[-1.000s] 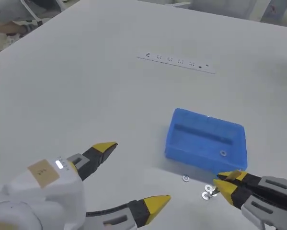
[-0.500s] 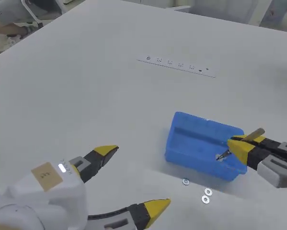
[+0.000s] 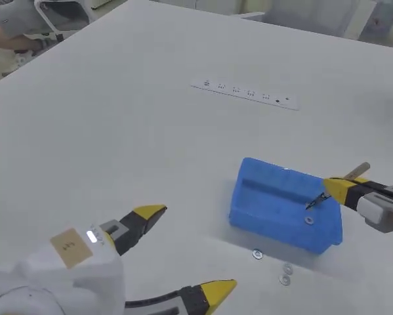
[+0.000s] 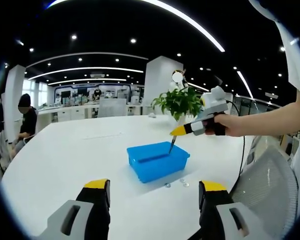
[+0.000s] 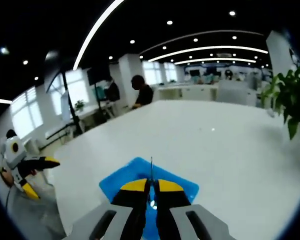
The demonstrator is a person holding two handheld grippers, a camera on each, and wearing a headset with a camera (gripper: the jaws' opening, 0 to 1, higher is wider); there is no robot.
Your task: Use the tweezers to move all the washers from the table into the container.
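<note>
Four washers (image 3: 258, 254) in all: three on the table (image 3: 117, 144) at lower right in the head view, one inside the container (image 3: 268, 197). One blue container, one pair of tweezers (image 3: 317, 199), one power strip (image 3: 245, 94) at upper centre.

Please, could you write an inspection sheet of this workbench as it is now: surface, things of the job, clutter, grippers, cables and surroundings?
Surface: white table, flat and clean.
Job's things: blue container holds one washer. Three loose washers lie on the table beside its near wall. The tweezers point down over the container.
Clutter: a socket strip at the far side.
Grippers: left gripper open, above the table and apart from the container. Right gripper shut on the tweezers.
Cables: one thin dark cable hangs from the right gripper.
Surroundings: open office with a plant, a seated person and a mesh chair.
</note>
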